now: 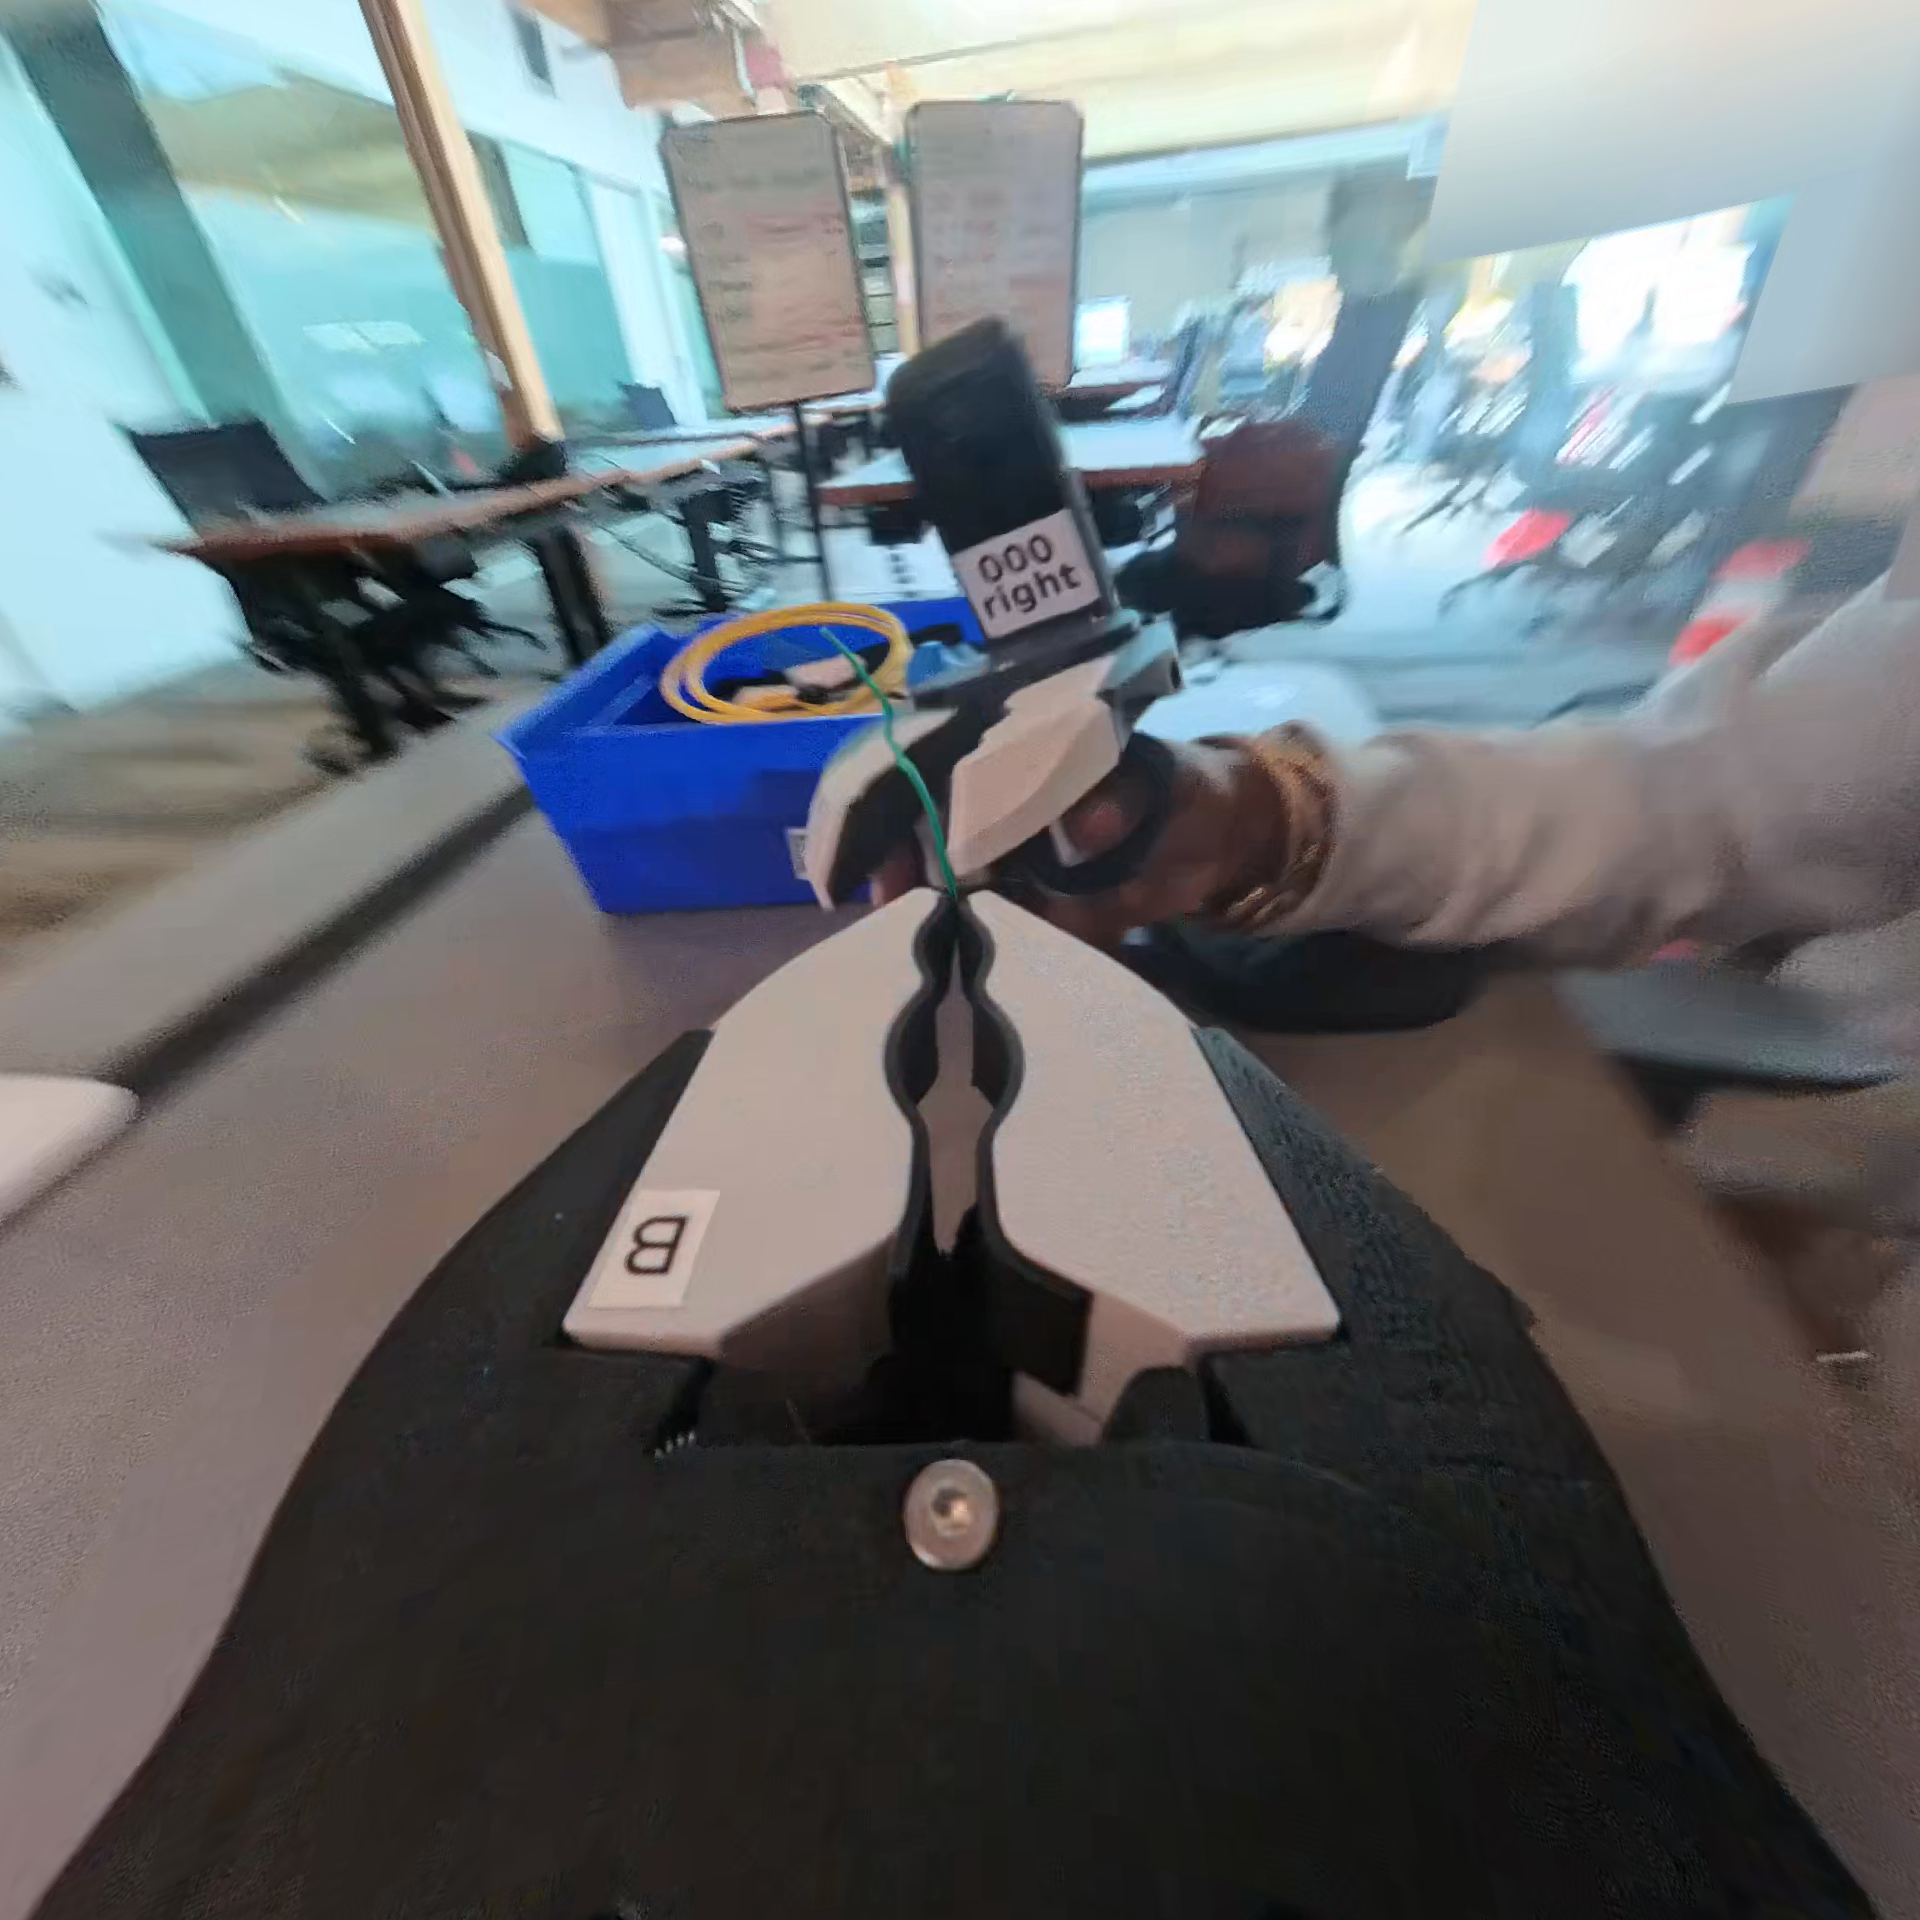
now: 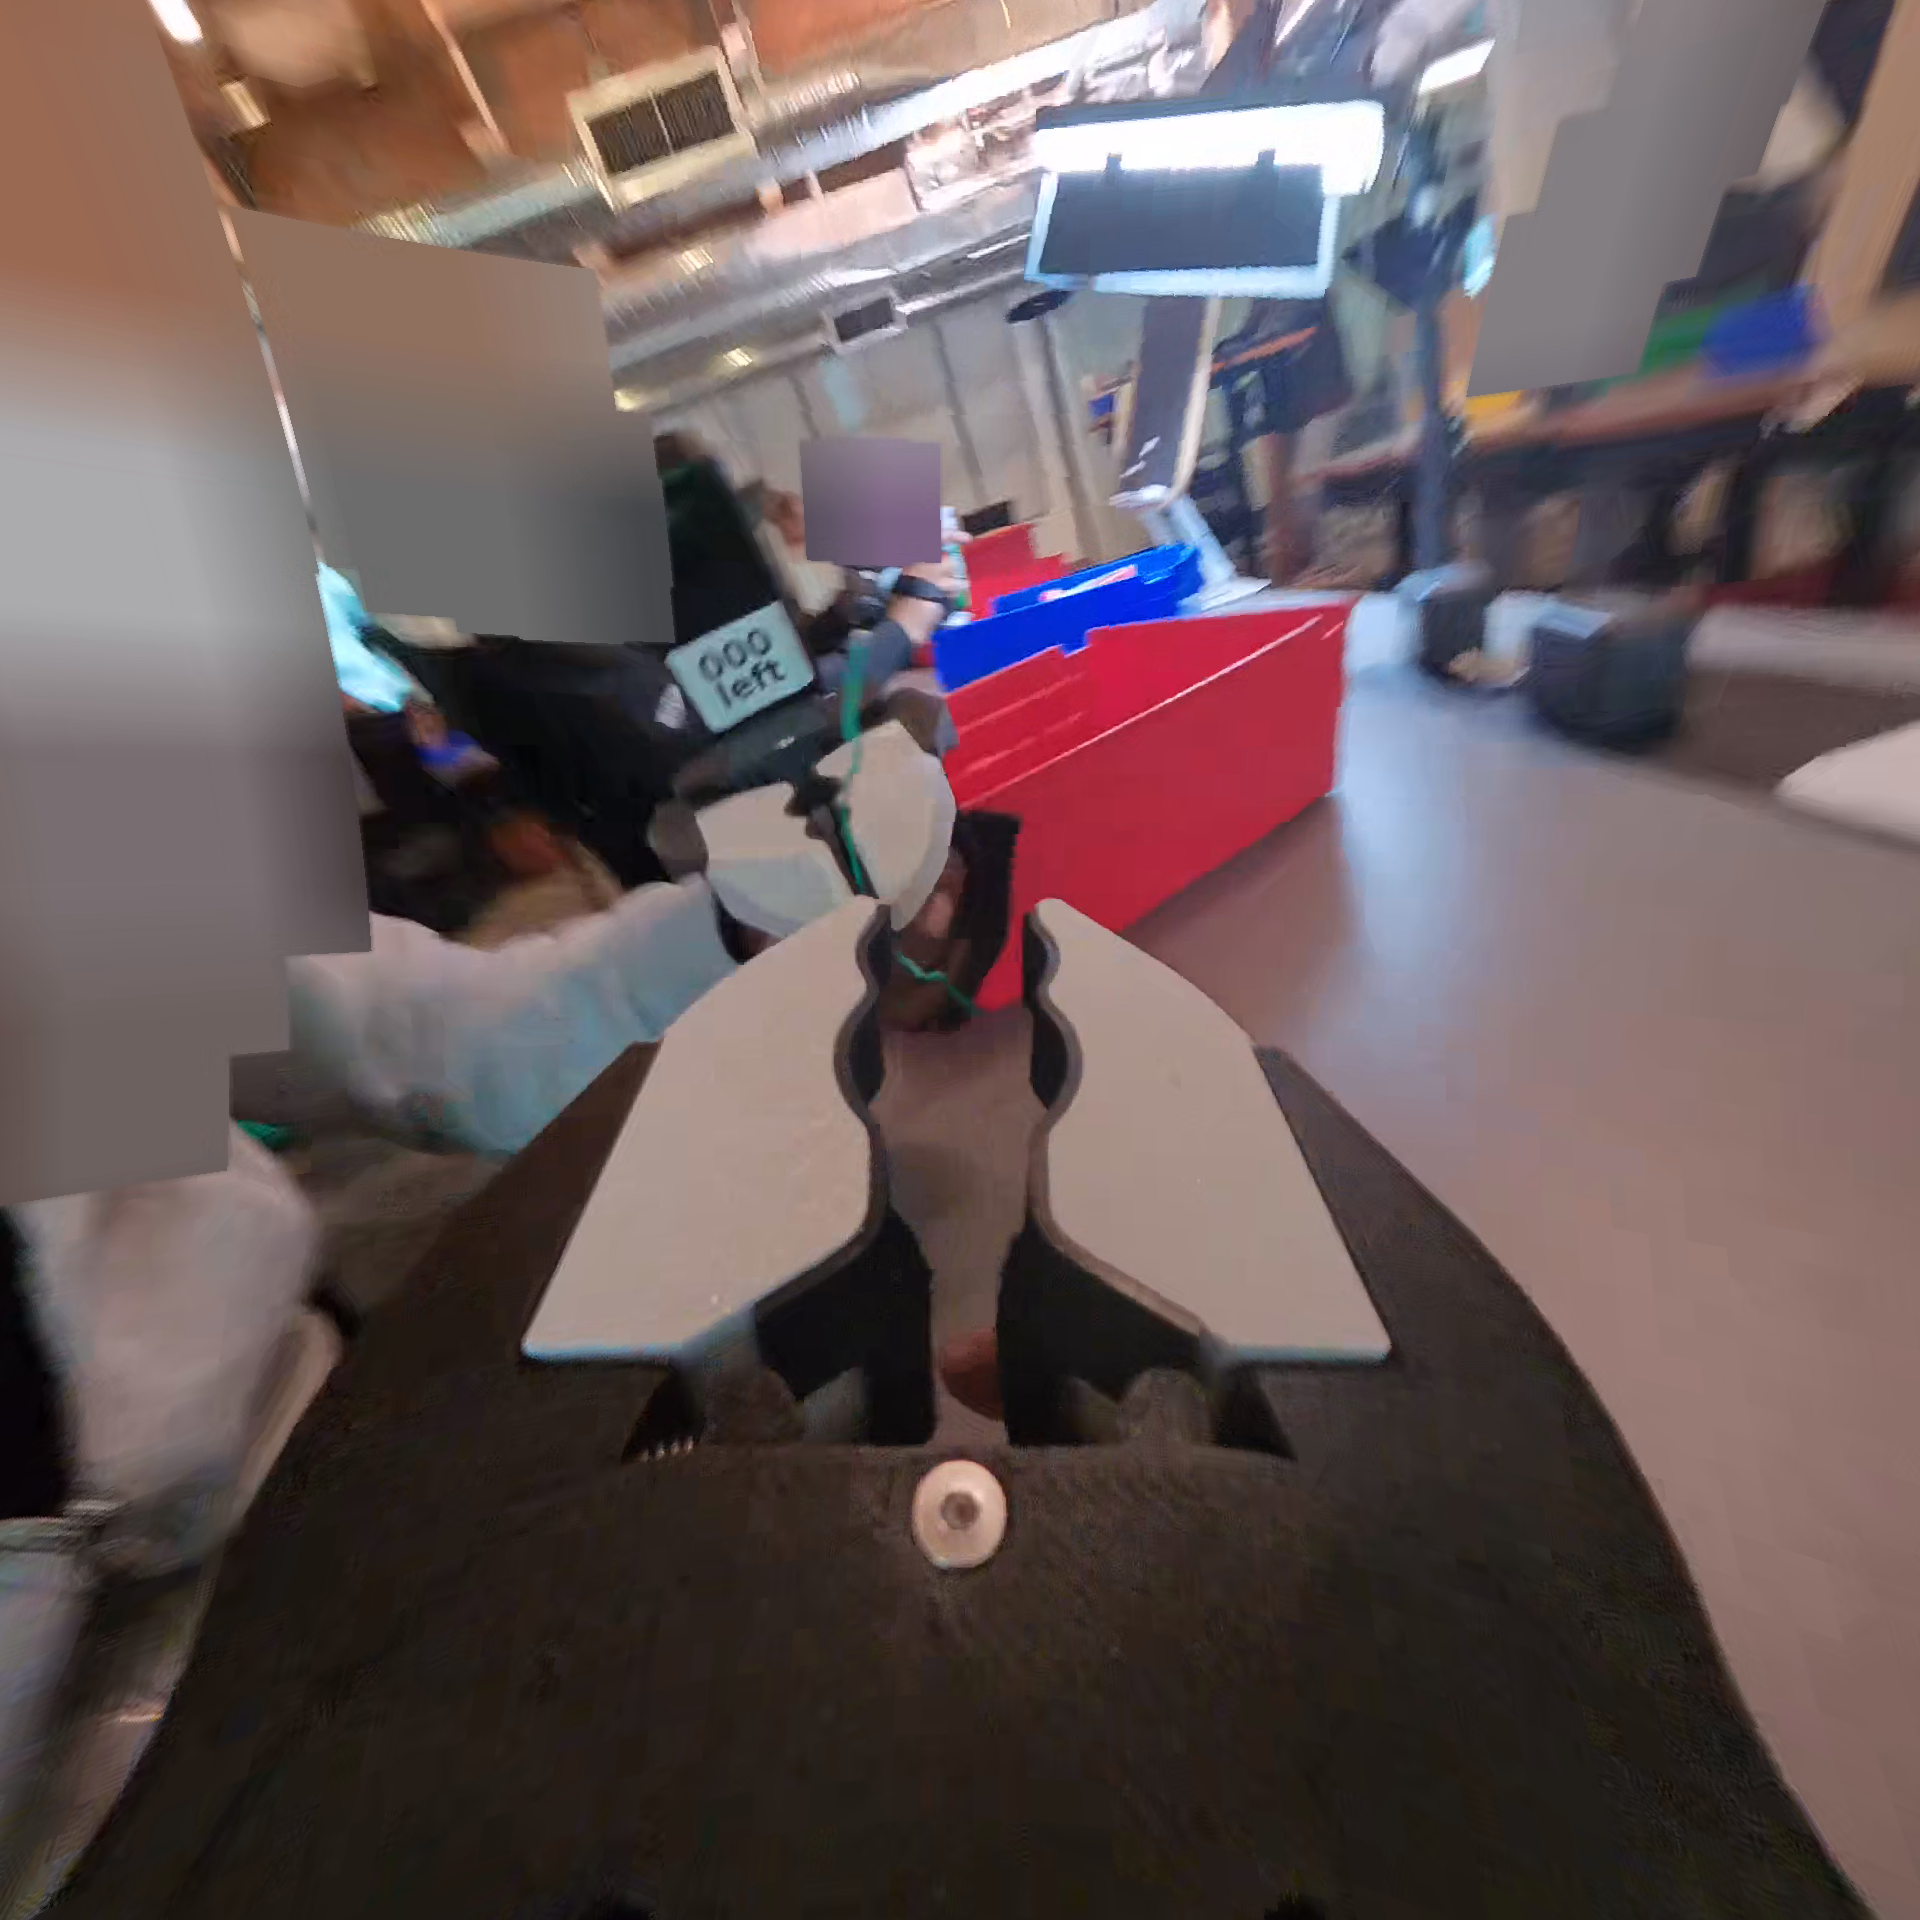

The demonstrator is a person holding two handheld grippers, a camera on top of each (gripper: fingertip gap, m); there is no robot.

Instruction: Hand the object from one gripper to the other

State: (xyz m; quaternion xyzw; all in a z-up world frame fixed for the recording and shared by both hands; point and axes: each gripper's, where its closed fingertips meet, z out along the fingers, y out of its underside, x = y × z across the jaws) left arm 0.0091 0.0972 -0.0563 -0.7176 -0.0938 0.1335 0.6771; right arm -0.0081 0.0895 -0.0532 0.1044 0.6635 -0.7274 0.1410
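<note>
A thin green wire stands up from the tips of my left gripper, which is shut on its lower end. My right gripper is just beyond, facing mine, with its jaws apart and the wire running up between its fingers. In the right wrist view, my right gripper is open and empty. The left gripper sits just ahead of it, shut on the green wire, whose short end hangs below. A sleeved hand holds the right gripper.
A blue bin with a coiled yellow cable stands on the grey-brown table behind the grippers. A red bin and blue bins stand ahead in the right view. A black object lies at the right.
</note>
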